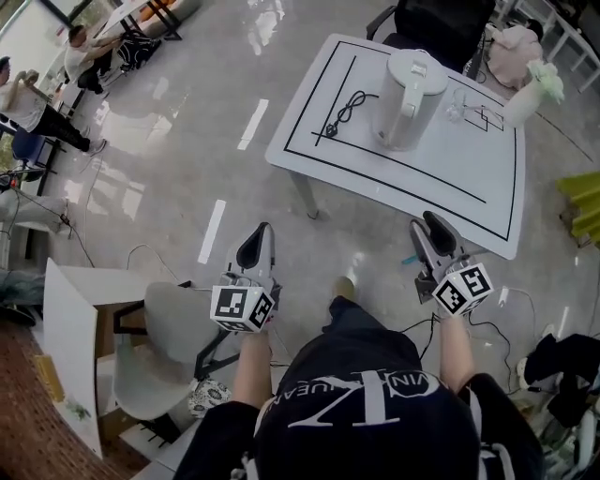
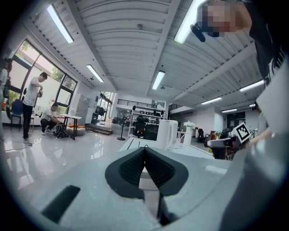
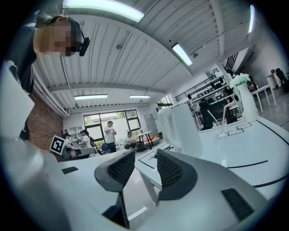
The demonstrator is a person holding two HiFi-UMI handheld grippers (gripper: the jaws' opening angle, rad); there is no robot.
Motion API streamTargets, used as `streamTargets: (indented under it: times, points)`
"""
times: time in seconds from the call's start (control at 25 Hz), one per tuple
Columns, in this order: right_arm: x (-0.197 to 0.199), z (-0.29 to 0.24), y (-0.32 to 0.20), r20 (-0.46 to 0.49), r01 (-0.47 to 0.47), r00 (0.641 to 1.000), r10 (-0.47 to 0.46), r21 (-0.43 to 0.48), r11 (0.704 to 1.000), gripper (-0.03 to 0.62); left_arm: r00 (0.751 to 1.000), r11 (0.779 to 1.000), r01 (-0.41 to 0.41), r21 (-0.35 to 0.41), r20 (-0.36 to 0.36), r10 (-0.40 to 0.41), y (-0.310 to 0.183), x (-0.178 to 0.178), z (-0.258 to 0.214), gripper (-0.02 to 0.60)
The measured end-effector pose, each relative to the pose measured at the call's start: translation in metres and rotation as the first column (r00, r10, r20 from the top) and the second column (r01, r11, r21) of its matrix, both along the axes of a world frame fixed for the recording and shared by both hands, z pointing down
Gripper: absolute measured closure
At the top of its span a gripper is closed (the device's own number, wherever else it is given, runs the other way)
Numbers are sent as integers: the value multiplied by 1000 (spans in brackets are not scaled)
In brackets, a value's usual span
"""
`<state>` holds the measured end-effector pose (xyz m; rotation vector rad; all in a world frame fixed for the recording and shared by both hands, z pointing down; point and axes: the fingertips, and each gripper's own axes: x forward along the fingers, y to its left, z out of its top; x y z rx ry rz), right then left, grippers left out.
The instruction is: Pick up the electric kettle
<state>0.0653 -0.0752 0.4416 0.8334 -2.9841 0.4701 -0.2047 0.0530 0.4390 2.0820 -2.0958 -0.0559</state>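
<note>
The white electric kettle (image 1: 406,98) stands upright on the far part of a white table (image 1: 375,187) marked with black lines. Its black cord (image 1: 345,112) lies coiled to its left. My left gripper (image 1: 260,234) hangs over the floor, short of the table, its jaws shut with nothing in them. My right gripper (image 1: 424,223) is level with it, close to the table's near edge, open and empty. In the left gripper view the kettle (image 2: 169,134) shows far beyond the closed tips (image 2: 145,150). In the right gripper view the kettle (image 3: 180,128) stands just right of the open jaws (image 3: 145,155).
A drinking glass (image 1: 457,105) and a white vase with flowers (image 1: 534,89) stand right of the kettle. A black office chair (image 1: 441,23) sits behind the table. A beige chair (image 1: 159,347) and a white board (image 1: 70,347) are at my left. People sit far left.
</note>
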Motion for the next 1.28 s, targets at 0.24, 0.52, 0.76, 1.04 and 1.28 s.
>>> streamTargets:
  times: [0.24,0.52,0.76,1.04,1.28]
  points:
    - [-14,3,-32,0,-11,1000,11,-10,1000,441,1000,1000,-12,-2,-2,12,-35,-15,0,575]
    - [-35,7,-58,-7,9,1000,-9,-20,1000,441,1000,1000,-22,-1,1,22,-58,-25,2,575]
    - [-45,4,-68,-4,26,1000,-26,-12,1000,436,1000,1000,-10,-5,7,10,-64,-33,1,575]
    - [-43,4,-79,4,17,1000,-17,-19,1000,436,999,999,-37,-18,16,38,-83,-29,0,575]
    - [-43,7,-96,11,0,1000,0,-33,999,436,995,994,-100,-43,20,101,-112,-21,6,575]
